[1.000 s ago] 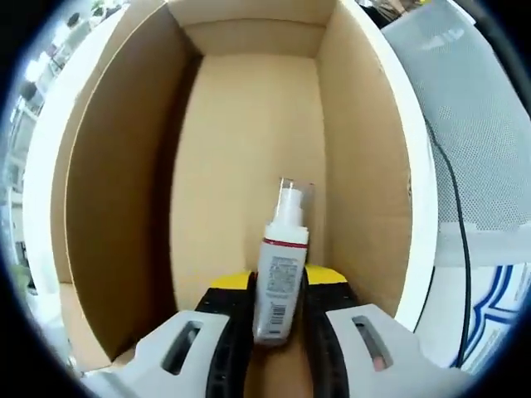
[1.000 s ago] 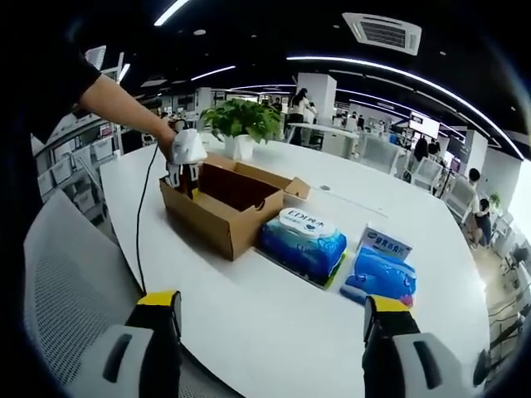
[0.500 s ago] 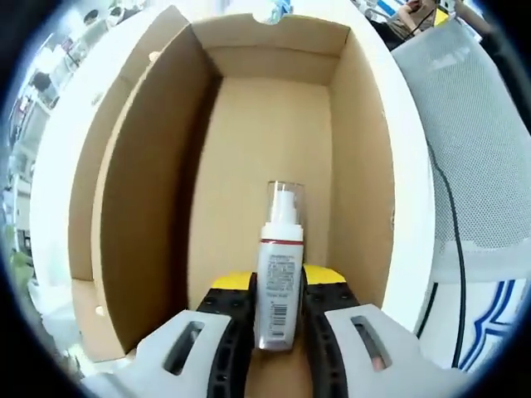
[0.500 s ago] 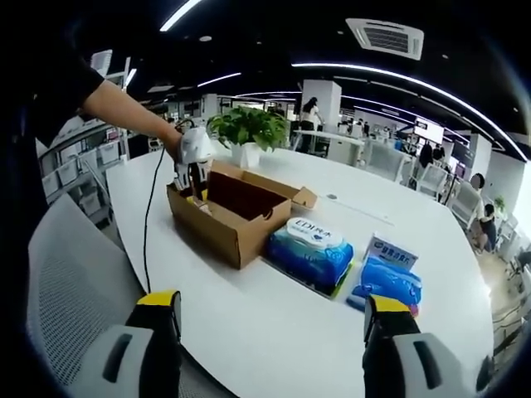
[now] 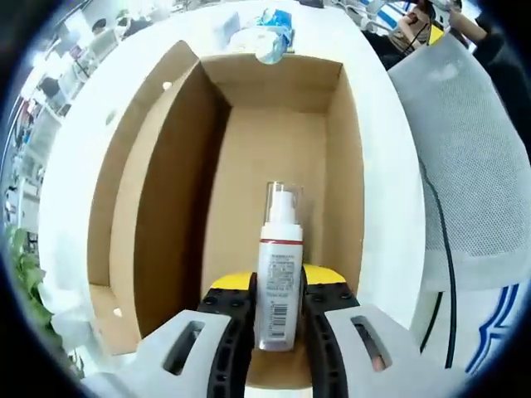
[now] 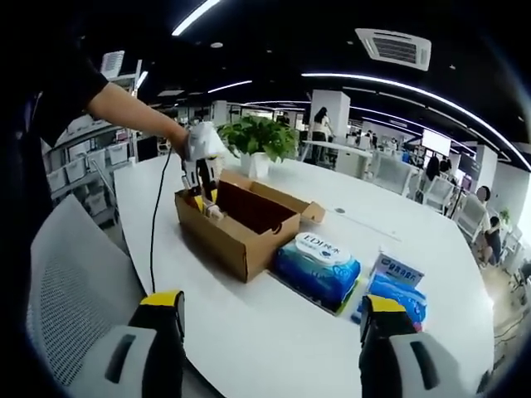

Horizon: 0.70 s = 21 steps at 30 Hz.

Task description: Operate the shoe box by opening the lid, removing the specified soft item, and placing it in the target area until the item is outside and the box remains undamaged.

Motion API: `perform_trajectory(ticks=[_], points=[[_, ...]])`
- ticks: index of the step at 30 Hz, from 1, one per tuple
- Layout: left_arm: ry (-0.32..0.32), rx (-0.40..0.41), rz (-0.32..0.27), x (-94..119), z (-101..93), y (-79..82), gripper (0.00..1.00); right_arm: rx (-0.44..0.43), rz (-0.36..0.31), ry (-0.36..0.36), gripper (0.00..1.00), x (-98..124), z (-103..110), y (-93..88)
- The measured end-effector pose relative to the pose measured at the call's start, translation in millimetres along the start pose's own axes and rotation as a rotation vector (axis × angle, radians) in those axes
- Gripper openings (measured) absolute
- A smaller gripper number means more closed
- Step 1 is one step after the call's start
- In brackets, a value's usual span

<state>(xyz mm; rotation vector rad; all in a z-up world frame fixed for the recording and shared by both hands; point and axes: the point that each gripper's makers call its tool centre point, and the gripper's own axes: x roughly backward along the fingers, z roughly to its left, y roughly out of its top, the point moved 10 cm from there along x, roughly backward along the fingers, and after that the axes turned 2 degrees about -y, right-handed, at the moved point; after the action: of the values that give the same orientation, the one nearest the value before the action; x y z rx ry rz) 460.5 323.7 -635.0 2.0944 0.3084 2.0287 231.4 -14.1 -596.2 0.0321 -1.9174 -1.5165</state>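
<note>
The open brown cardboard shoe box (image 5: 166, 215) lies below me in the left gripper view, its bare floor showing. My left gripper (image 5: 279, 290) is shut on a white pump bottle (image 5: 279, 265) with a red band and clear cap, held over the box's near end. In the right gripper view the same box (image 6: 249, 232) sits on the white table (image 6: 274, 340), and a person's hand holds the left gripper (image 6: 202, 166) over its left end with the bottle (image 6: 214, 212) at rim height. My right gripper (image 6: 274, 305) hangs open over the table's near edge, nothing between its jaws.
Two blue wipe packs (image 6: 319, 267) (image 6: 398, 288) lie right of the box. A potted plant (image 6: 264, 137) stands behind it. A grey mesh chair (image 6: 66, 282) is at the left, and a black cable (image 5: 440, 240) runs past the box.
The left gripper has lifted the bottle higher, so the box looks smaller and farther below. The right gripper stays open; its view has shifted slightly.
</note>
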Motion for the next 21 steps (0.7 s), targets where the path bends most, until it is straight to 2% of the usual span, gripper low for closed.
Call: perform_trajectory(ticks=[15,21], points=[[0.015,-0.01,-0.049,18.7,-7.6,6.2,0.19,0.041,-0.033,0.04,0.81,-9.4,7.5,9.2],[0.026,-0.028,-0.075,27.0,-13.5,13.6,0.19,0.059,-0.049,0.058,0.78,-11.2,11.7,12.7]])
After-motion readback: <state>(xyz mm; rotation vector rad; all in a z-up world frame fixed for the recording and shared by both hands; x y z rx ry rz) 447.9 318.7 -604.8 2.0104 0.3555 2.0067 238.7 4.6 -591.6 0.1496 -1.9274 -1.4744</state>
